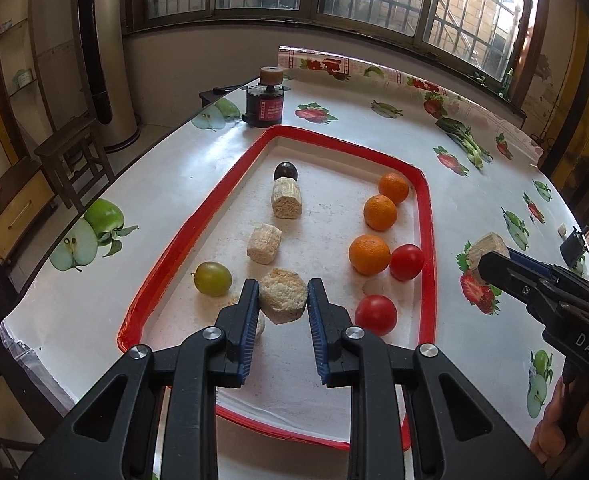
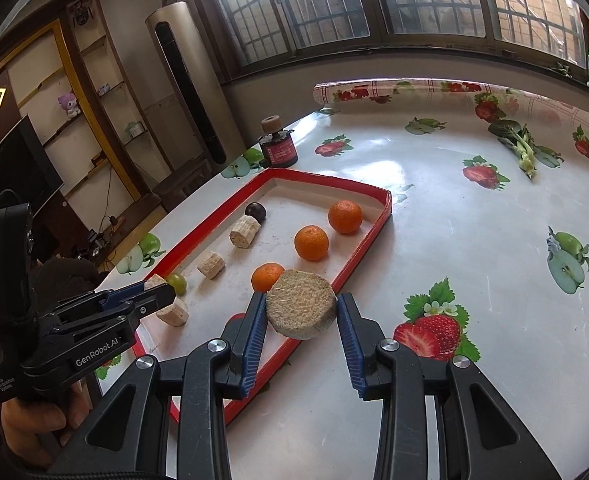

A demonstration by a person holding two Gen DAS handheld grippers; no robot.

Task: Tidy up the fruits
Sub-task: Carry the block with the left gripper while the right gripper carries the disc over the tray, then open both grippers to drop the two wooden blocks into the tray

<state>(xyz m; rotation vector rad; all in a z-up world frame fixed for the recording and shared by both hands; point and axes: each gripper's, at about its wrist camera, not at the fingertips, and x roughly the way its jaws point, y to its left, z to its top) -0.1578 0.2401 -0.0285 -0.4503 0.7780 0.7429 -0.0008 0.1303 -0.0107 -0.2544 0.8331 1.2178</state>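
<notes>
Beige, fibrous chunks sit clamped in both tools: my left gripper (image 1: 283, 300) is pinched on a hexagonal sugarcane-like chunk (image 1: 283, 295) low in the centre of the left wrist view, and my right gripper (image 2: 300, 314) is pinched on a rounder, wider chunk (image 2: 299, 303) at the centre of the right wrist view, the blue pads pressing each piece from both sides. I judge both are being carried together toward the red-rimmed tray (image 1: 425, 216), where the sorting already reads clearly: three oranges (image 1: 369, 254) run in a line toward the upper right of the tray, two tomatoes (image 1: 375, 315) lie just below them, and a file of cane pieces (image 1: 287, 199) climbs the middle toward a dark plum (image 1: 285, 171), with a green grape (image 1: 213, 278) at lower left. My chunks probably belong in that middle file. Open tray floor shows between the cane file and the oranges, and more toward the tray's far end. In the right wrist view my chunk hangs over the tray's near red rim, which stands raised, so I would clear it before lowering. A tomato lies just right of the left chunk, and the grape just left, so the descent is narrow. Beyond the tray's top corner stands a dark jar (image 1: 264, 102), well apart, on the fruit-print tablecloth (image 1: 494, 184).
</notes>
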